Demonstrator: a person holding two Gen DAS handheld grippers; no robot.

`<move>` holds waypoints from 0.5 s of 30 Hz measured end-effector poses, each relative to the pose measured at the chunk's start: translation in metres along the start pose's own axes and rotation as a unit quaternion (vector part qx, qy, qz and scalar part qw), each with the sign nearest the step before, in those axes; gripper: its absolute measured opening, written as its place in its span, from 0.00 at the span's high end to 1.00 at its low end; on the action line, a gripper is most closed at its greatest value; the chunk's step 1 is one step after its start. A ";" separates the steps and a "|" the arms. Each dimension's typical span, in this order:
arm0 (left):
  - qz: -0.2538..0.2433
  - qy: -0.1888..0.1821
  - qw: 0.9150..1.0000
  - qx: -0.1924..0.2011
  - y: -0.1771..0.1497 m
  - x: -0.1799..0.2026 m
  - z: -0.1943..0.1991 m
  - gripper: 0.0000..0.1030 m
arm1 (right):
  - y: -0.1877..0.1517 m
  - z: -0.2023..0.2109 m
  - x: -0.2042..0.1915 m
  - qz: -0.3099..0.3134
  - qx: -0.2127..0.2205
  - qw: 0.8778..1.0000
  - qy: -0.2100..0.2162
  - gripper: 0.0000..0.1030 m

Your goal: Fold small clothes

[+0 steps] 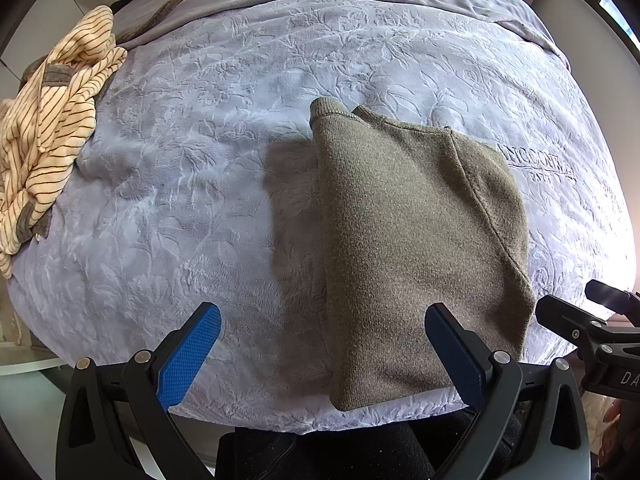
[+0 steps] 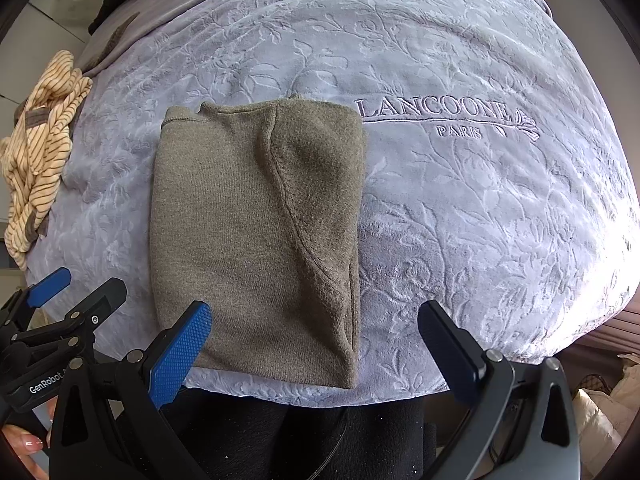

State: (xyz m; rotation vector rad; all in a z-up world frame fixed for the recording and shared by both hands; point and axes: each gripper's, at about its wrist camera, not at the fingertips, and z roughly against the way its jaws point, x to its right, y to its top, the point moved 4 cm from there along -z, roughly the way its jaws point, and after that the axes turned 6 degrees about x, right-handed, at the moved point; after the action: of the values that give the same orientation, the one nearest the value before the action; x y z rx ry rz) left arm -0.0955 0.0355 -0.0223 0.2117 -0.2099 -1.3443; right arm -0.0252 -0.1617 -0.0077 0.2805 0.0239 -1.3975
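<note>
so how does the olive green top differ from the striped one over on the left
The olive green top is folded into a neat flat rectangle; the striped top lies crumpled in a heap. The olive one is plain, the striped one cream with thin dark lines and grey-brown trim. The olive one sits near the front edge of the lavender blanket, between the two open grippers' views; the striped one is at the far left edge. Both rest on that blanket, ungripped.

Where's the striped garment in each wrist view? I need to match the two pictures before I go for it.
Left wrist view: the striped garment lies crumpled at the far left edge of the blanket, well left of the left gripper.
Right wrist view: the same heap, smaller, at the left edge, above the left gripper's blue pad.
Shared landmark: the folded olive garment, to its right in both.
</note>
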 end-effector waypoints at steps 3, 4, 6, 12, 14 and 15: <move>-0.001 0.000 1.000 0.000 0.000 0.000 0.000 0.01 | 0.000 0.000 0.000 0.000 0.001 1.000 0.000 0.00; -0.001 0.000 1.000 0.000 0.000 0.000 0.000 0.01 | -0.001 0.000 0.000 0.000 0.001 1.000 0.000 0.00; -0.001 0.000 1.000 0.000 0.000 0.000 0.001 0.01 | -0.002 0.000 0.001 -0.001 0.001 1.000 0.000 0.00; -0.001 0.000 1.000 0.000 0.000 0.000 0.000 0.01 | -0.002 0.001 0.002 -0.002 0.001 1.000 0.001 0.00; 0.000 0.000 1.000 0.000 0.000 0.000 0.001 0.01 | -0.003 0.001 0.002 -0.001 0.001 1.000 0.001 0.00; 0.000 0.000 1.000 0.000 0.000 0.000 0.001 0.01 | -0.003 0.001 0.002 -0.001 0.001 1.000 0.001 0.00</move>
State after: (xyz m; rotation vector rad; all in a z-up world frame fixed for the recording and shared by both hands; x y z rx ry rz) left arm -0.0959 0.0352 -0.0217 0.2119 -0.2105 -1.3449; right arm -0.0274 -0.1642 -0.0080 0.2844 0.0241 -1.3999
